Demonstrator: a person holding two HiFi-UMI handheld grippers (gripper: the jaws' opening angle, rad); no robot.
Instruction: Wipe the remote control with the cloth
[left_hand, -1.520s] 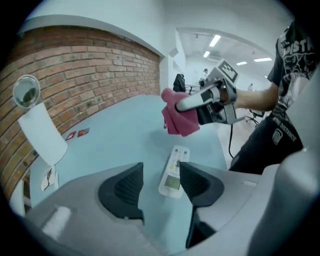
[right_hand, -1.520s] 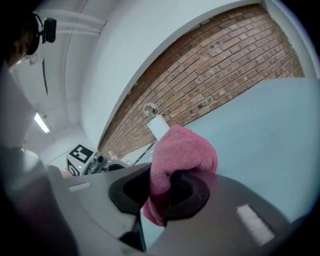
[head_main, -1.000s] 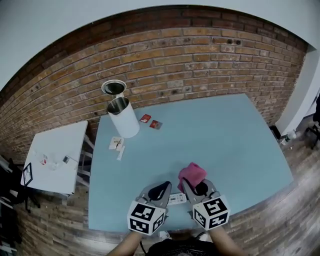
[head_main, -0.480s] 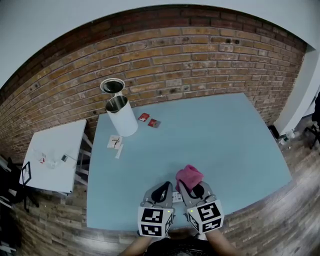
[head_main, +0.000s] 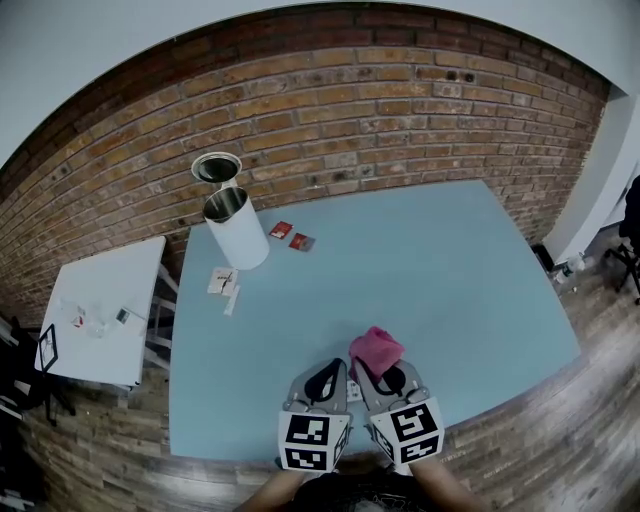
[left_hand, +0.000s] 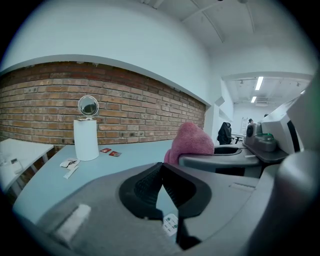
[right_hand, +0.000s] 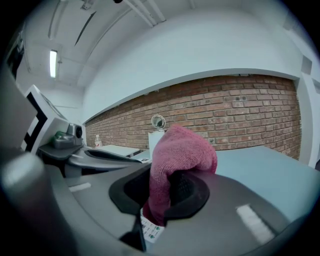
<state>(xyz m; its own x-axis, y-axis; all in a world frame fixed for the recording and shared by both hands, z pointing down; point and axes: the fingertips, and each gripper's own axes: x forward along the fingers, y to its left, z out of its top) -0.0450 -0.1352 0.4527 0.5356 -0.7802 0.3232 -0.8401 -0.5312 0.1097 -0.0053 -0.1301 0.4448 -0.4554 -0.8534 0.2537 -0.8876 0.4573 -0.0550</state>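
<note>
Both units have drawn together since a second ago: the left hand-held gripper (head_main: 325, 375) has shifted toward the right hand-held gripper (head_main: 385, 378), and the two now sit side by side at the near edge of the bench (head_main: 450, 270).

Surroundings: a brick wall (head_main: 400, 130) runs behind the blue bench. A white side table (head_main: 110, 300) stands off the bench's left edge, apart from it. At the far left corner of the bench stands a white cylindrical bin (head_main: 238, 235) with a round disc above its rim. Two red packets (head_main: 291, 236) lie just right of it and paper slips (head_main: 222, 282) just in front; all are well apart from the work area.

Left hand-held gripper (left_hand: 161, 170): clenched, jaw tips meeting, nothing seen pinched between them. Right hand-held gripper (right_hand: 167, 187): grasping the cloth (right_hand: 182, 150), which bulges above the jaws and hangs down between them.

The remote control (head_main: 350, 392) lies on the bench between the two units, largely covered by their bodies in the head view. It shows low beneath the left jaws (left_hand: 170, 224) and under the cloth's hanging end (right_hand: 151, 231). Whether cloth and remote touch cannot be told.

Cloth (head_main: 377, 348): pink, nubby, bunched. Remote control: white, flat, with rows of small buttons.
</note>
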